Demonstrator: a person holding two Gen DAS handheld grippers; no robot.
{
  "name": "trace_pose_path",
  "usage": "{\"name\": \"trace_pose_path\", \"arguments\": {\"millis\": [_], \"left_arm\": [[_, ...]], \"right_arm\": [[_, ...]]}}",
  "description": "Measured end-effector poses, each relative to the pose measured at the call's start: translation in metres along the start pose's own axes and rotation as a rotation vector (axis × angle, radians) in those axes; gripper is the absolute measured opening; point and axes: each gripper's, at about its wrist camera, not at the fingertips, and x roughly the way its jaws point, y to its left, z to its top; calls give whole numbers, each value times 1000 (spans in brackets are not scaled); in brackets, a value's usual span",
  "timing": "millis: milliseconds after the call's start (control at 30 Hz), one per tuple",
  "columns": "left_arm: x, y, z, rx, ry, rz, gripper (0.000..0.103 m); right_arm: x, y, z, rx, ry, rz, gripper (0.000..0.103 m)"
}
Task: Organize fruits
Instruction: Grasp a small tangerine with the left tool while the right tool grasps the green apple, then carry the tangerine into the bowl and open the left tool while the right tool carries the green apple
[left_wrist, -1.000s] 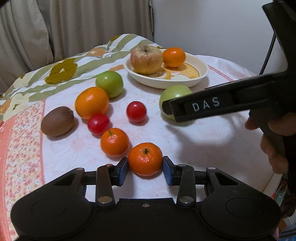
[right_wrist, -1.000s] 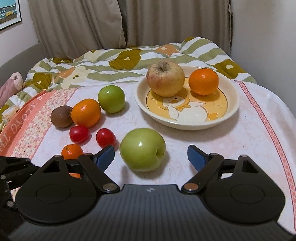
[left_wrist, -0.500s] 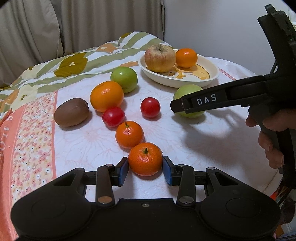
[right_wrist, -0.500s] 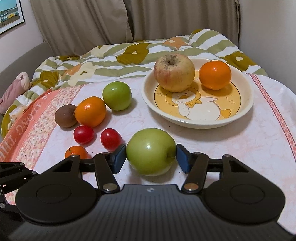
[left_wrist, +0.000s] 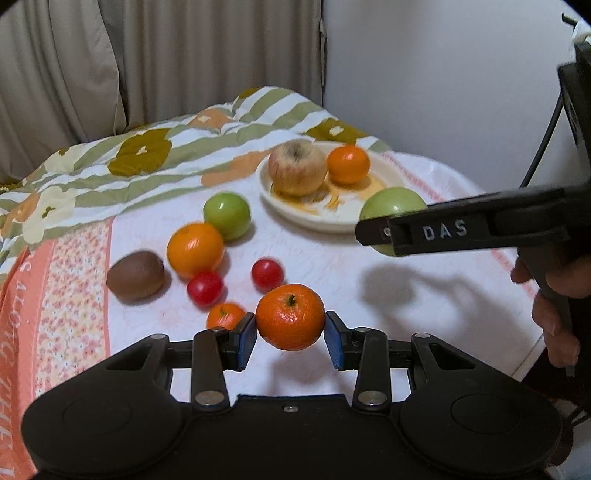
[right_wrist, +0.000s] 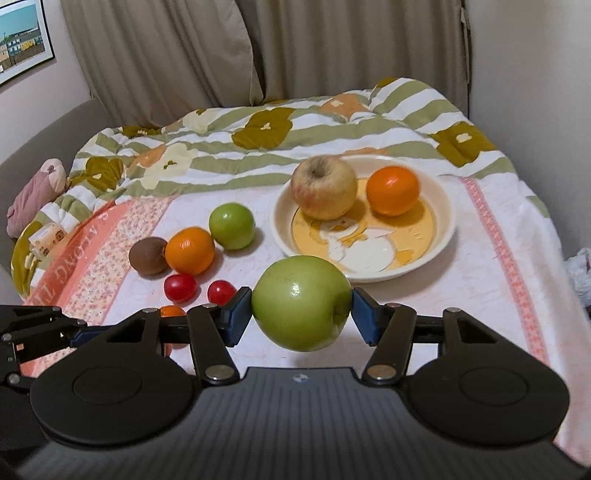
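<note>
Pink floral tablecloth, striped quilt, beige curtains

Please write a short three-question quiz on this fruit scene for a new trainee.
1. True or false: the left gripper is shut on a mandarin.
2. How many pieces of fruit lie in the plate? A) one B) two C) four
3. Fill in: the right gripper holds a green ____ above the tablecloth.

Key
1. True: both pads press its sides, and its shadow lies beneath it.
2. B: a yellow-red apple and an orange.
3. Apple.
</note>
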Motion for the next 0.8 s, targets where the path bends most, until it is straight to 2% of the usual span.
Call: {"name": "trace_pose_path", "arguments": {"millis": [400,800], "left_arm": [[-7,-37,53,-38,-31,-10,43],[54,-66,101,-52,-14,38,43]], "right_arm": [[-45,-57,34,-1,-24,-18,73],[-14,-117,75,-60,-18,9,73]]}}
